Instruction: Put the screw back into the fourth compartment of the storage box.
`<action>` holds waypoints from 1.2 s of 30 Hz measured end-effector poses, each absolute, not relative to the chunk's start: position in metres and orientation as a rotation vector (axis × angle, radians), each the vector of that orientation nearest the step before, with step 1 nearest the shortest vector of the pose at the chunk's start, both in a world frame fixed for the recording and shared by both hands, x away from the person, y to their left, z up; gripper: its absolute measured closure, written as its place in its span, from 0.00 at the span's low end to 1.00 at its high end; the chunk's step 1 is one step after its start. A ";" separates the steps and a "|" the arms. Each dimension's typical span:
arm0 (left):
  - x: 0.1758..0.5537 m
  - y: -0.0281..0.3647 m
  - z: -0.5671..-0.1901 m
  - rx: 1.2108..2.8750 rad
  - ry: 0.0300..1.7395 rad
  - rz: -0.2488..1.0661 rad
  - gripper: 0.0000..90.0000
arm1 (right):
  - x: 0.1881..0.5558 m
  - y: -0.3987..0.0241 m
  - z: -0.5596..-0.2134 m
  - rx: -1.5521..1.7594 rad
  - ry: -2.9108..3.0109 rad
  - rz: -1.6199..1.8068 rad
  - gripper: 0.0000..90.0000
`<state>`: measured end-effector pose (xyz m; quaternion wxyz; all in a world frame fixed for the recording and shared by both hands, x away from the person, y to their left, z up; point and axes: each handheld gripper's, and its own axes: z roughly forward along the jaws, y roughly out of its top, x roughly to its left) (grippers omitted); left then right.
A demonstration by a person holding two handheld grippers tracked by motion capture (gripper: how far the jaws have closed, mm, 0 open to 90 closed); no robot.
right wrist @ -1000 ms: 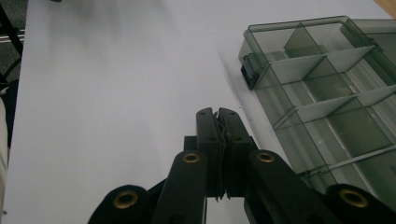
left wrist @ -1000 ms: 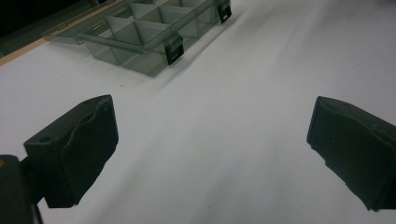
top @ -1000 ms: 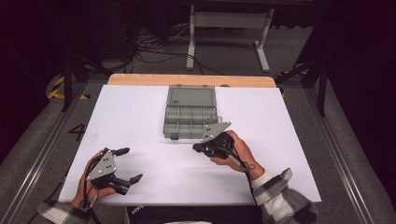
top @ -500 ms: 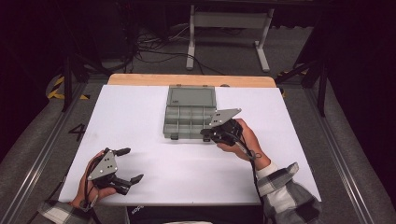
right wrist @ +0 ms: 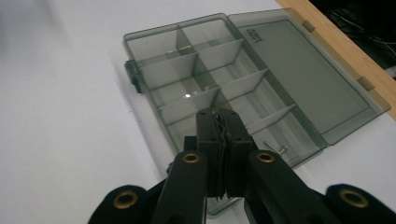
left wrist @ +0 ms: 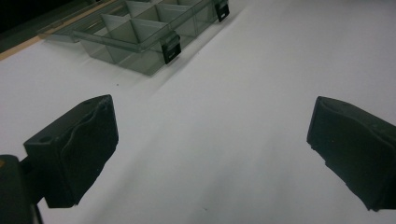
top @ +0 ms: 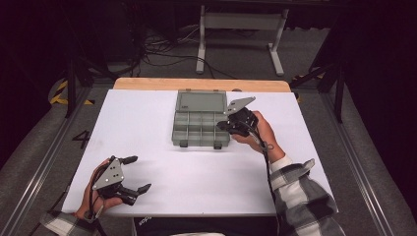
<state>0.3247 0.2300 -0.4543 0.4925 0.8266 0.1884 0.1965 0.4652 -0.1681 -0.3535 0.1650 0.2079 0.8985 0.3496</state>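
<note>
we see a white table (top: 162, 128) with a bare wooden strip (top: 201, 84) along its far edge. beyond that edge a pale metal stand (top: 241, 37) rests on the grey floor (top: 162, 59), with dark cables (top: 147, 49) tangled to its left. off the table's far left corner we see yellow-and-black tape (top: 61, 92).

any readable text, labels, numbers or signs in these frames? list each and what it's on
"4": dark numeral on the grey floor strip left of the table, high view.
Embossed mark on the open lid of the compartment box, right gripper view: upside down and too faint to read.
White lettering on a dark surface under the table's near edge, high view: too small to read.
Yellow-black hazard stripes on the floor, far left: a marking, no words.
</note>
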 end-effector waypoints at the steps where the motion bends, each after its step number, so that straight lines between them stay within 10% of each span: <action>1: 0.325 0.230 -0.454 2.006 0.458 0.475 0.03 | 0.468 -0.169 -0.353 0.599 2.563 1.003 0.99; 36: 0.326 0.232 -0.455 1.997 0.456 0.461 0.03 | 0.548 -0.163 -0.393 0.843 2.596 0.758 0.98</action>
